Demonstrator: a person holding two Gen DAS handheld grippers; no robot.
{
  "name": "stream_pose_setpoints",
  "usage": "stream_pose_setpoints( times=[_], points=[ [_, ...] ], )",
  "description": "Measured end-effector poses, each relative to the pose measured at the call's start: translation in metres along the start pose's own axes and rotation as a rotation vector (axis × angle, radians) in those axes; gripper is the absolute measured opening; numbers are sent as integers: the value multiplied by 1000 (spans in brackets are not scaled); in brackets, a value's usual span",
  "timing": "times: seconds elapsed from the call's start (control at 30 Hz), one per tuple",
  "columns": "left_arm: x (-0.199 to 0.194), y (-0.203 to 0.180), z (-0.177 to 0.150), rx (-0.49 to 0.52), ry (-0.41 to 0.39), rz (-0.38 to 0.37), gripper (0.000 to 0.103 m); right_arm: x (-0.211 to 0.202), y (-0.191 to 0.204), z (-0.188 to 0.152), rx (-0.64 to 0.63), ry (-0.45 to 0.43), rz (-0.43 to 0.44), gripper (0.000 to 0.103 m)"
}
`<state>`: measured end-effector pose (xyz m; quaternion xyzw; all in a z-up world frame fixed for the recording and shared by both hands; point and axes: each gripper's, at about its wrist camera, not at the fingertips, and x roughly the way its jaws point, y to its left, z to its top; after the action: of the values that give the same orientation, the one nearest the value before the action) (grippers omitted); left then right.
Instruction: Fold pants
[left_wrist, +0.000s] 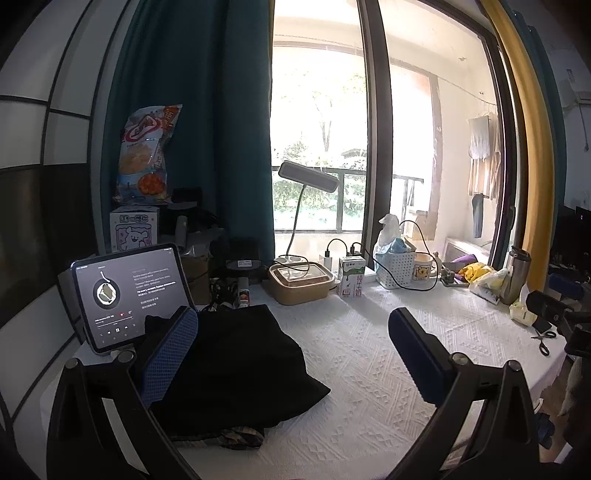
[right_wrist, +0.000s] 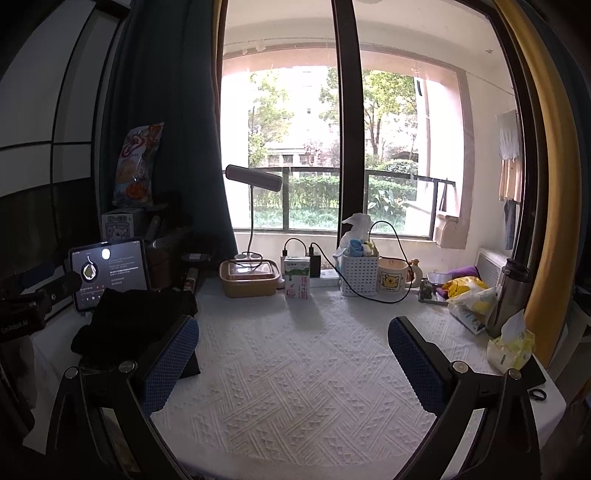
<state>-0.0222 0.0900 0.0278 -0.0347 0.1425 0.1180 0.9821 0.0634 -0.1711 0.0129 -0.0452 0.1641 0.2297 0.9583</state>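
Observation:
Black pants (left_wrist: 236, 369) lie in a folded bundle on the left part of the white textured tablecloth (left_wrist: 369, 369), in front of a tablet. In the left wrist view my left gripper (left_wrist: 291, 350) is open above the table, its left finger over the bundle's near edge and nothing between the fingers. In the right wrist view the same pants (right_wrist: 136, 321) lie at the left, and my right gripper (right_wrist: 293, 363) is open over bare cloth (right_wrist: 295, 387) to their right. The left gripper's body shows at that view's far left edge.
A lit tablet (left_wrist: 125, 291) leans behind the pants. Along the window stand a desk lamp (left_wrist: 308, 177), a lidded food box (left_wrist: 301, 282), a milk carton (left_wrist: 351, 276), a white basket (left_wrist: 395, 267), a mug (left_wrist: 423, 271) and a steel flask (left_wrist: 515, 275). Scissors (left_wrist: 545, 339) and tissues (right_wrist: 511, 345) lie right.

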Motion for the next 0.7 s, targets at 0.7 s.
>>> stream_pose_setpoints(
  times=[0.7],
  points=[
    [-1, -1, 0, 0, 0, 1, 102, 1, 2, -2, -7, 1, 4, 103]
  ],
)
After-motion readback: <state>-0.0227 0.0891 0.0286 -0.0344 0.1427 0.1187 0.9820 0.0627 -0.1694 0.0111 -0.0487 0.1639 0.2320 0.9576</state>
